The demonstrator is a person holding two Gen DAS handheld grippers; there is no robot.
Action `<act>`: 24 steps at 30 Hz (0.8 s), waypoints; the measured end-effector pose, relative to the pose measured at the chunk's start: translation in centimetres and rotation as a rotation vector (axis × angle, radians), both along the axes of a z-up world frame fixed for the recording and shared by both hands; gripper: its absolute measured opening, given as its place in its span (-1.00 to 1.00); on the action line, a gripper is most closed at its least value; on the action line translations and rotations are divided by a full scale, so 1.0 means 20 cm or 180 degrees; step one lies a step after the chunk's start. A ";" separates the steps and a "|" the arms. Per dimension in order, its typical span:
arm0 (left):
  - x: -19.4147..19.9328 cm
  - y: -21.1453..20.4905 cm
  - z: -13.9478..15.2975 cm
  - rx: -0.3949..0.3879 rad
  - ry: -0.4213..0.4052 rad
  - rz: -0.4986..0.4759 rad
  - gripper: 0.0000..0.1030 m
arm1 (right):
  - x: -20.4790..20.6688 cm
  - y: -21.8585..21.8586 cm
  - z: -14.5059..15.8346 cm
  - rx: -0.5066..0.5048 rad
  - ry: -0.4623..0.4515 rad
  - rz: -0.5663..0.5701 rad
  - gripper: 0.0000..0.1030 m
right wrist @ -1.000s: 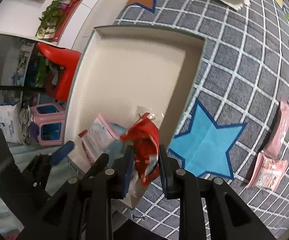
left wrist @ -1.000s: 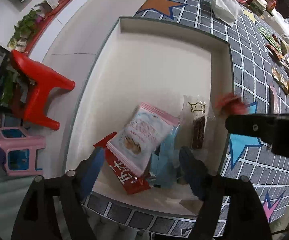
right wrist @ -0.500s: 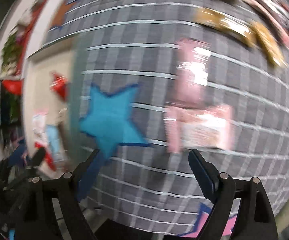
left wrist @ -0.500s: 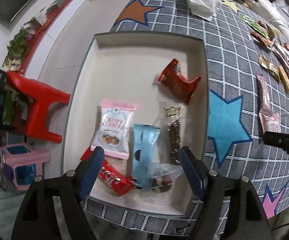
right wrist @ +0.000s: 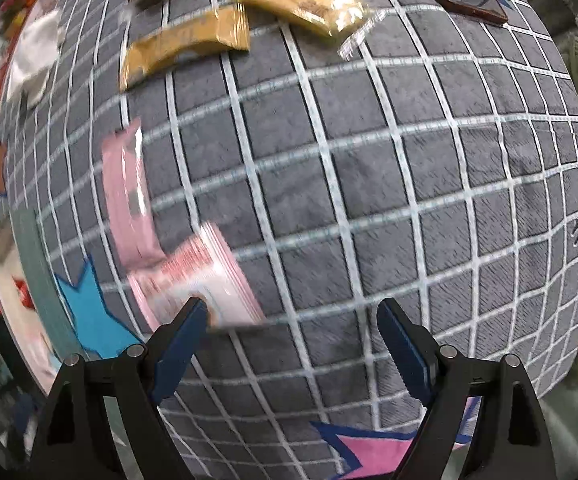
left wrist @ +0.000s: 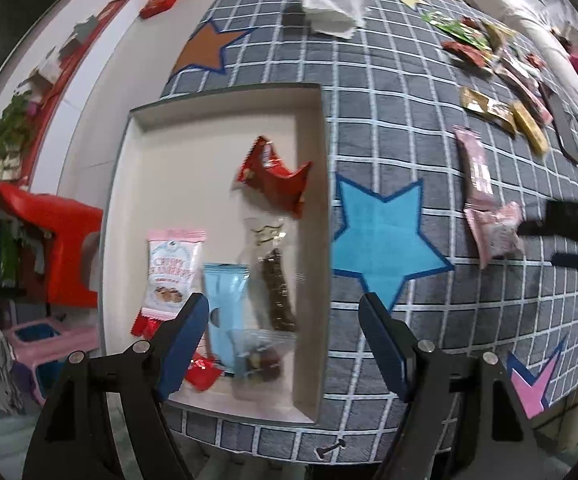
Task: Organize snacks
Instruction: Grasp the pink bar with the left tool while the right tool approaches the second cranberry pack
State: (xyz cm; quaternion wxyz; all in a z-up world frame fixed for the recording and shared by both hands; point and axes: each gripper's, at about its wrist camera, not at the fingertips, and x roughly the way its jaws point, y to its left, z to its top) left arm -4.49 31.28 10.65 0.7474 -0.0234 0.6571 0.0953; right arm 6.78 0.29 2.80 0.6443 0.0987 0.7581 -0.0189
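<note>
Beside blue star [right wrist: 93, 312], pink snack packet [right wrist: 197, 280] lies crosswise (blurred) — both grippers' fingers [right wrist: 403, 344] wide, empty.

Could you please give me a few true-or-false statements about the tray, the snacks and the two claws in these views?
1. The red snack packet lies inside the tray. True.
2. The right claw is shut on a pink packet. False: it is open and holds nothing, with the pink packet lying on the checked mat by its left finger.
3. The left claw is open above the tray's near end. True.
4. The blue star is printed inside the tray. False: it is on the mat, beside the tray.
5. The light blue packet lies in the tray. True.
</note>
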 end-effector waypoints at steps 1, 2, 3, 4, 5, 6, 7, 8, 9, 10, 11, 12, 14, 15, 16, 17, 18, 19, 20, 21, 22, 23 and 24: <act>0.01 -0.02 0.00 -0.0002 0.0006 -0.0024 0.56 | 0.04 0.00 0.00 0.0017 -0.0035 -0.0021 0.70; 0.01 -0.04 0.00 -0.0002 0.0013 -0.0044 0.56 | 0.07 0.00 0.01 0.0029 -0.0079 -0.0044 0.70; 0.02 -0.05 0.00 -0.0005 0.0019 -0.0059 0.56 | 0.10 0.01 0.01 0.0036 -0.0116 -0.0059 0.70; 0.02 -0.07 0.00 -0.0012 0.0032 -0.0085 0.56 | 0.12 0.02 0.01 0.0037 -0.0135 -0.0064 0.70; 0.03 -0.09 0.00 -0.0012 0.0045 -0.0107 0.56 | 0.15 0.04 0.00 0.0039 -0.0137 -0.0052 0.70; 0.04 -0.10 0.00 -0.0010 0.0051 -0.0123 0.56 | 0.17 0.05 -0.02 0.0042 -0.0122 -0.0018 0.70; 0.04 -0.12 0.00 -0.0013 0.0059 -0.0150 0.56 | 0.18 0.06 -0.03 0.0034 -0.0105 0.0033 0.70; 0.06 -0.14 0.00 -0.0022 0.0064 -0.0180 0.56 | 0.18 0.07 -0.05 0.0013 -0.0095 0.0118 0.70; 0.07 -0.15 0.00 -0.0026 0.0067 -0.0200 0.56 | 0.18 0.09 -0.06 -0.0009 -0.0095 0.0235 0.72; 0.08 -0.17 0.00 -0.0035 0.0070 -0.0230 0.56 | 0.15 0.11 -0.06 -0.0085 -0.0099 0.0383 0.73; 0.09 -0.18 0.00 -0.0044 0.0073 -0.0255 0.56 | 0.13 0.11 -0.07 -0.0163 -0.0114 0.0570 0.73; 0.12 -0.21 -0.01 -0.0057 0.0077 -0.0290 0.56 | 0.10 0.11 -0.07 -0.0202 -0.0120 0.0690 0.73; 0.16 -0.25 -0.02 -0.0078 0.0083 -0.0352 0.56 | 0.05 0.07 -0.08 -0.0265 -0.0140 0.0919 0.73; 0.18 -0.28 -0.03 -0.0093 0.0086 -0.0383 0.56 | 0.03 0.04 -0.08 -0.0299 -0.0142 0.1038 0.73; 0.21 -0.30 -0.04 -0.0119 0.0092 -0.0415 0.56 | 0.01 0.01 -0.08 -0.0319 -0.0140 0.1101 0.73; 0.23 -0.32 -0.05 -0.0141 0.0096 -0.0436 0.56 | -0.01 -0.04 -0.07 -0.0337 -0.0152 0.1138 0.73; 0.27 -0.35 -0.06 -0.0170 0.0098 -0.0461 0.56 | -0.03 -0.10 -0.05 -0.0349 -0.0186 0.1144 0.73; 0.31 -0.39 -0.08 -0.0207 0.0100 -0.0483 0.56 | -0.04 -0.14 -0.04 -0.0342 -0.0213 0.1136 0.73; 0.35 -0.42 -0.09 -0.0251 0.0108 -0.0496 0.56 | -0.05 -0.19 -0.02 -0.0329 -0.0233 0.1121 0.73; 0.38 -0.44 -0.10 -0.0293 0.0115 -0.0497 0.56 | -0.07 -0.24 0.00 -0.0328 -0.0249 0.1088 0.73; 0.43 -0.48 -0.13 -0.0370 0.0127 -0.0489 0.56 | -0.09 -0.30 0.01 -0.0330 -0.0255 0.1034 0.73; 0.48 -0.51 -0.15 -0.0456 0.0149 -0.0480 0.56 | -0.11 -0.35 0.02 -0.0324 -0.0252 0.0989 0.73; 0.53 -0.55 -0.18 -0.0529 0.0183 -0.0475 0.56 | -0.13 -0.40 0.02 -0.0286 -0.0240 0.0943 0.73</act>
